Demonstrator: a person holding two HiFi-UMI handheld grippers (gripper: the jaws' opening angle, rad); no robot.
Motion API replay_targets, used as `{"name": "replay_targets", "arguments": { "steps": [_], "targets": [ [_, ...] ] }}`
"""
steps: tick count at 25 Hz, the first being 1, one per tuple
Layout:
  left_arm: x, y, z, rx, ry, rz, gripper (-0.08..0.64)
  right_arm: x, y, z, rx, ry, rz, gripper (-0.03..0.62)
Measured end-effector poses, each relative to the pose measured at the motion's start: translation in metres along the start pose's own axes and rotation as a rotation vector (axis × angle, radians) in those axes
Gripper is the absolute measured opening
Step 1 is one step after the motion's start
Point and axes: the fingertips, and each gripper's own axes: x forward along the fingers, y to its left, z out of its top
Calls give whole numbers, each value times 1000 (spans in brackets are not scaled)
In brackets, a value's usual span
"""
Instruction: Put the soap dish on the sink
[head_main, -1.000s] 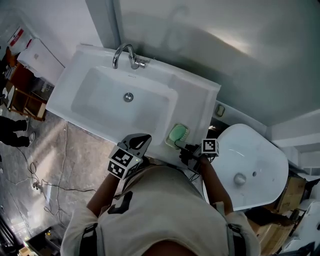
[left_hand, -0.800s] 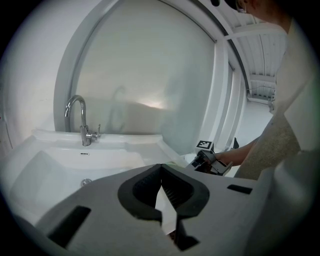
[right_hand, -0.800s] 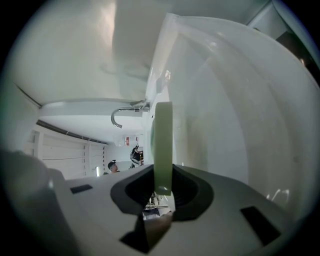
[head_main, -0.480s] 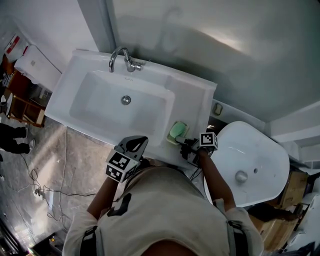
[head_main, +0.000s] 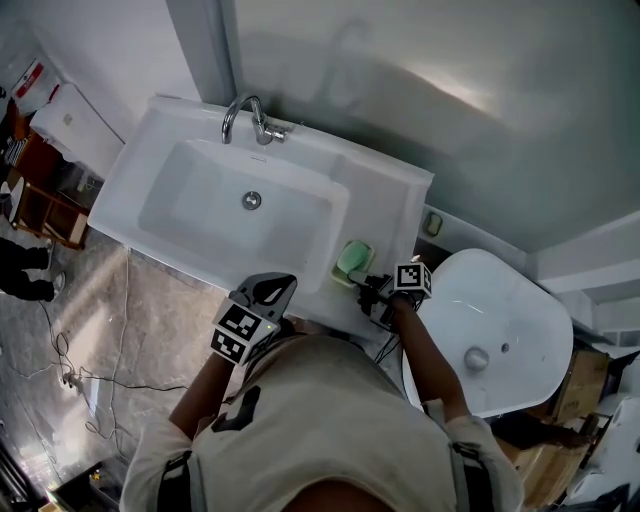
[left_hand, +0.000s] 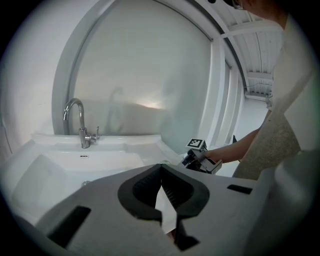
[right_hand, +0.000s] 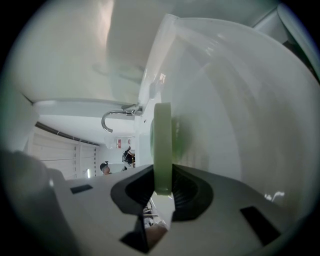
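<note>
The white sink (head_main: 385, 195) filled the upper left of the head view, its basin to the left and a flat ledge to the right. A white oval tub (head_main: 520, 300) stood just beside it on the right.

The left gripper (head_main: 268, 292) hung at the sink's front edge below the basin, its jaws closed together on nothing.

The right gripper (head_main: 375, 293) reached in at the front of the ledge, its jaws clamped on the near rim of the green soap dish (head_main: 353, 261). The dish sat over the ledge's front part, between the basin and the tub. Its long axis ran from the front edge toward the back wall, open face up. Whether it touched the ledge could not be told.

The chrome faucet (head_main: 245, 115) stood behind the basin, well apart from the dish.
</note>
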Motion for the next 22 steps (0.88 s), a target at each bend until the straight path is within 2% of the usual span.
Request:
{"name": "replay_targets", "arguments": {
  "steps": [8,18,22],
  "targets": [
    [0,5,-4,-9,5,8,20,1,-1,20,2,-46,-11,80],
    [6,3,-7,-14,15,-2,20,-5,-7,44,52,-176,-17,78],
    [7,2,-8,-14,17,-4,20,-9,-13,51,59,-210,-47,80]
  ]
}}
